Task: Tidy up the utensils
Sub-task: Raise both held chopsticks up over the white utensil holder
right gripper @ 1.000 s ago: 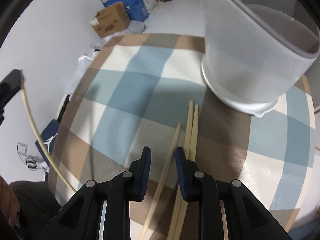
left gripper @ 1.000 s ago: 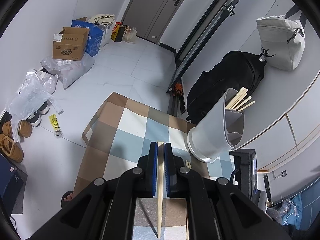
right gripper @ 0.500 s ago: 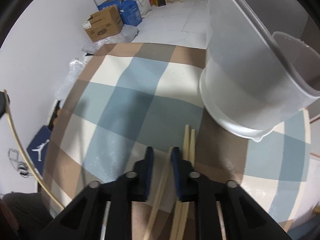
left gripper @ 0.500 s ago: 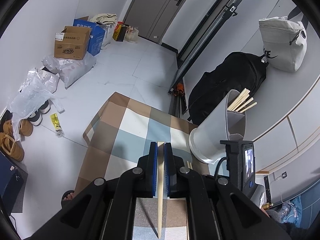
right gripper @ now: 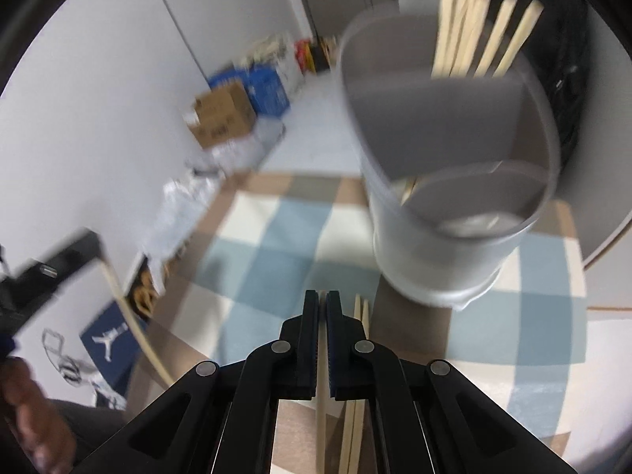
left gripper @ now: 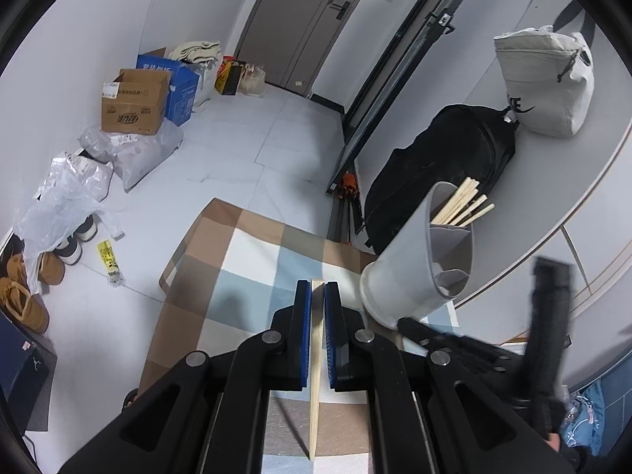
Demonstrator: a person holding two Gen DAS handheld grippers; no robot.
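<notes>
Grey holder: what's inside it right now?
The grey holder has a bundle of chopsticks in its far compartment; one stick shows behind the divider. The near compartment's bottom is blurred.

holder: pale grey round utensil holder (right gripper: pixel 446 213), upright on the checked cloth, split inside by dividers into compartments.
stored chopsticks: a bunch of light wooden chopsticks (right gripper: pixel 480 31) stands in the far compartment, tips fanning above the rim.
left chopstick: one pale chopstick (left gripper: pixel 316 359) pinched between the left gripper's blue pads, running lengthwise.
right chopstick: one chopstick (right gripper: pixel 320 414) clamped in the right gripper.
loose pair: two chopsticks (right gripper: pixel 357 395) lie side by side on the cloth, just beside the holder's base.
</notes>
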